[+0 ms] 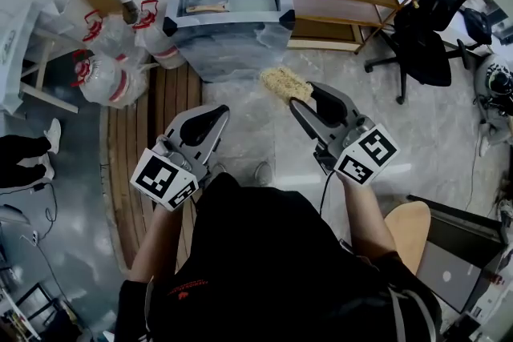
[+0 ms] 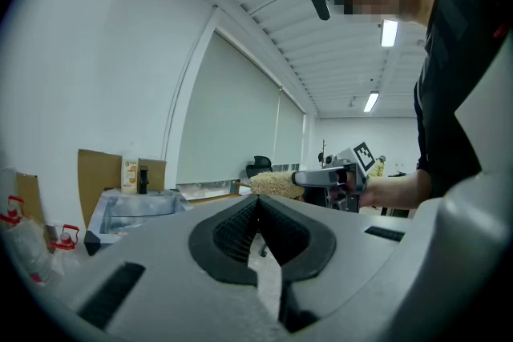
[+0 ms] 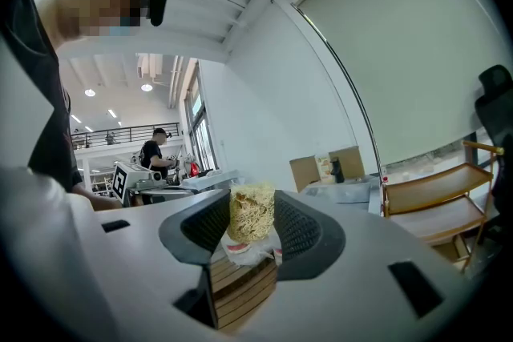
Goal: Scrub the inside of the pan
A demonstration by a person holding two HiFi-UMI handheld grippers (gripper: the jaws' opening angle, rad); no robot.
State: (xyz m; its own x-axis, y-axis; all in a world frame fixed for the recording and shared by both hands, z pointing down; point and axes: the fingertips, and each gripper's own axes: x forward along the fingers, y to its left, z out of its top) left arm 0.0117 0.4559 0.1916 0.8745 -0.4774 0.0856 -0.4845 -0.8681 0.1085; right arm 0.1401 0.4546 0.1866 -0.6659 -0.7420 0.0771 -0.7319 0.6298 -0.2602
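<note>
The contents of the plastic bin (image 1: 232, 52) are indistinct; the right gripper (image 1: 301, 94) clamps a fibrous scrubber (image 1: 284, 82), and the left gripper (image 1: 218, 116) sits closed and empty above the pale floor (image 1: 250, 128).

Head view looks steeply down from above the person, close over both claws: left gripper (image 1: 215, 114) and right gripper (image 1: 307, 98) sit mid-frame, with the steel basin (image 1: 228, 18) well ahead of their tips. Left gripper view rides low behind its own closed jaws, tilted up toward the ceiling; the right gripper shows beyond and right of the tips, the basin left of them. Right gripper view sits the same way, with the scrubber (image 3: 251, 212) clamped dead ahead, the left gripper far left and the basin right; all three views share the basin.
</note>
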